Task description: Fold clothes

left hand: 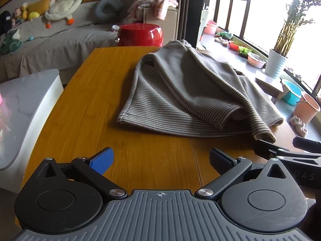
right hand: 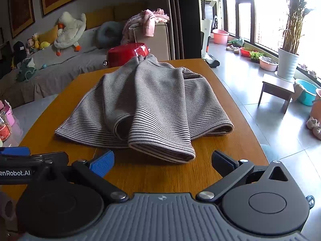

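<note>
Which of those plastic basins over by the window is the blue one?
The blue basin sits on the floor right of the small stool, nearest the camera. The pink basins and the red one lie farther back along the window.

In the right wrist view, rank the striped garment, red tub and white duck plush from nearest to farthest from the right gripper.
1. Striped garment: on the table, just ahead of the right gripper.
2. Red tub: beyond the table's far edge.
3. White duck plush: on the sofa, far left.
</note>
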